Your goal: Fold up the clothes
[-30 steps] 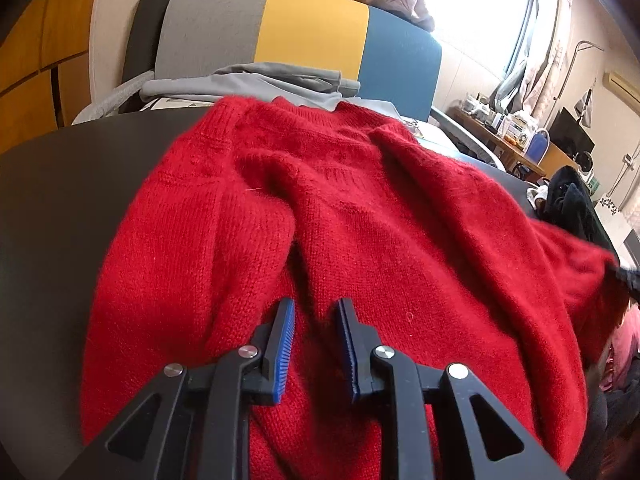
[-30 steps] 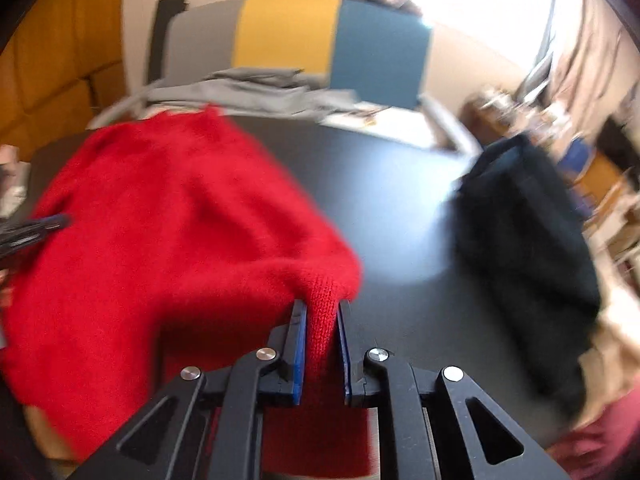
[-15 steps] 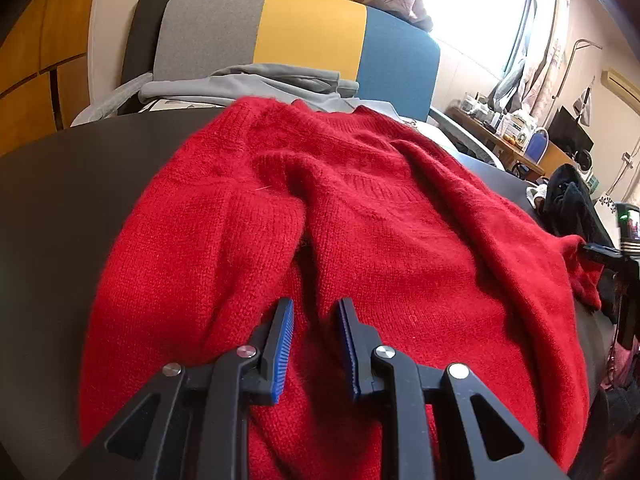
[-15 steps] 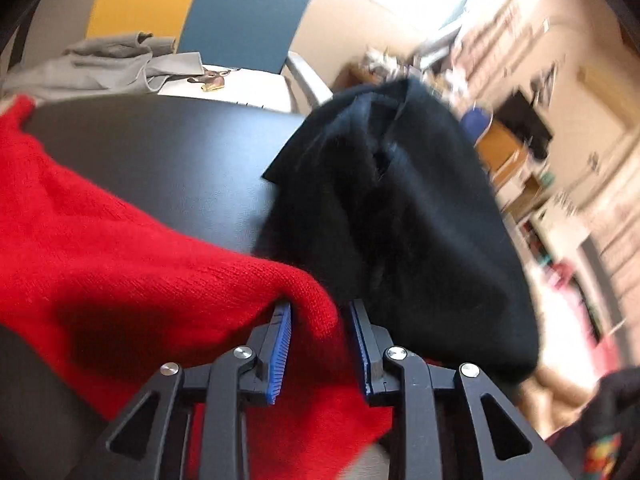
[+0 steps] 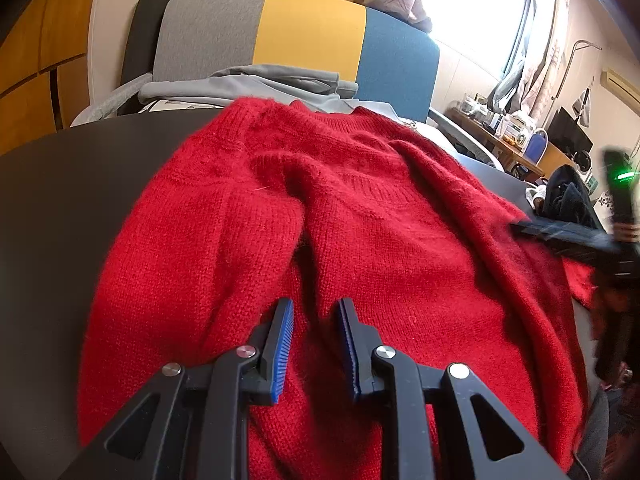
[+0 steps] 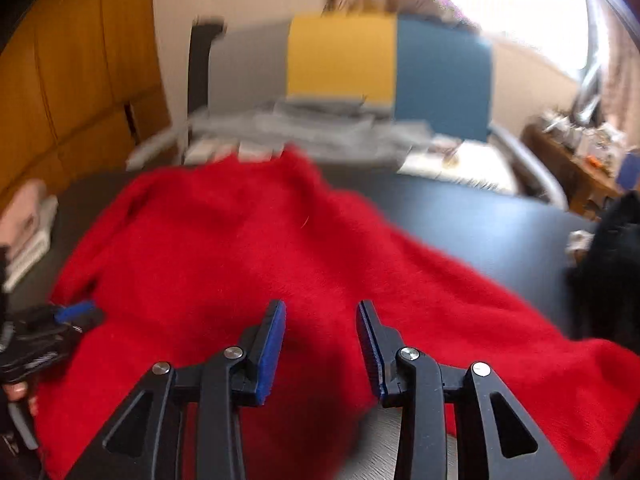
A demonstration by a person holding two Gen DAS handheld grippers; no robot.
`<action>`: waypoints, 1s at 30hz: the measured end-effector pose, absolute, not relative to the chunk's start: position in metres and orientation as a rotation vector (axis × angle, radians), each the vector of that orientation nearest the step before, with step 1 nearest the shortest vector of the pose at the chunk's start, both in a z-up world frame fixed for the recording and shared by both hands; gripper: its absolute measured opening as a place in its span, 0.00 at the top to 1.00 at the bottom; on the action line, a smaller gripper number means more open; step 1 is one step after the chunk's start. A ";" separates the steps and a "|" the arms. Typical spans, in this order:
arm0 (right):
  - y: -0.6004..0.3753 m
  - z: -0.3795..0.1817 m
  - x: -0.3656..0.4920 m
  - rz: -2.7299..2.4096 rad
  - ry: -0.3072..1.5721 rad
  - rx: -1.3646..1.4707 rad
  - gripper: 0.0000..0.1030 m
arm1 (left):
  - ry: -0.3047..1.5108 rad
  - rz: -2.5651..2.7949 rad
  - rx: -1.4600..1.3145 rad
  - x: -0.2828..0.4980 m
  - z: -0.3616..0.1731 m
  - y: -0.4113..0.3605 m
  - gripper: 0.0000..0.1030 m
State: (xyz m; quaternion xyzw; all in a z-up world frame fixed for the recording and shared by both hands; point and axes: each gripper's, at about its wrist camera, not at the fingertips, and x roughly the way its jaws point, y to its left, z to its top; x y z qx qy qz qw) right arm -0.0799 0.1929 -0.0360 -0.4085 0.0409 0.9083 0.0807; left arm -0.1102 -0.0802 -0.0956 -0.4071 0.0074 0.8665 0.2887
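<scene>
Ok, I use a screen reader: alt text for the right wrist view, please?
The right tool hovers open over a red sweater spread on a dark table. A black garment lies at the right edge; the image is motion-blurred.

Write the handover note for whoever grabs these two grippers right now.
Left gripper: jaws open over the near part of the red sweater, gripping nothing.
Right gripper: jaws open and empty above the sweater's near right side; that view is blurred.
The sweater lies spread on the dark table, neckline at the far edge. A black garment sits at the right.
Done: one sleeve looks folded across the front.
Left: the remaining folds, then the black garment.
</scene>
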 end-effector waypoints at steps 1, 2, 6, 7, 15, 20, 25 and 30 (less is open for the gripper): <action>0.201 -0.049 -0.087 2.661 0.127 -1.276 0.64 | 0.013 2.310 -1.088 -0.110 -0.096 -0.081 0.78; 0.212 -0.062 -0.090 2.603 0.132 -1.318 0.64 | 0.005 2.306 -1.088 -0.110 -0.096 -0.081 0.78; 0.253 -0.073 -0.076 2.547 0.173 -1.246 0.64 | -0.014 2.292 -1.093 -0.112 -0.095 -0.084 0.75; 0.258 -0.073 -0.077 2.533 0.135 -1.257 0.63 | -0.026 2.288 -1.094 -0.112 -0.094 -0.086 0.74; 0.215 -0.022 -0.066 2.585 0.237 -1.163 0.58 | -0.125 2.251 -1.102 -0.113 -0.082 -0.103 0.74; 0.139 -0.025 -0.070 2.776 0.254 -1.189 0.49 | -0.186 2.227 -1.107 -0.113 -0.075 -0.113 0.74; 0.155 -0.069 -0.060 2.621 0.209 -1.199 0.40 | -0.262 2.282 -1.055 -0.094 -0.057 -0.159 0.70; 0.168 -0.077 -0.049 2.581 0.246 -1.143 0.37 | -0.187 2.317 -1.085 -0.063 -0.056 -0.197 0.66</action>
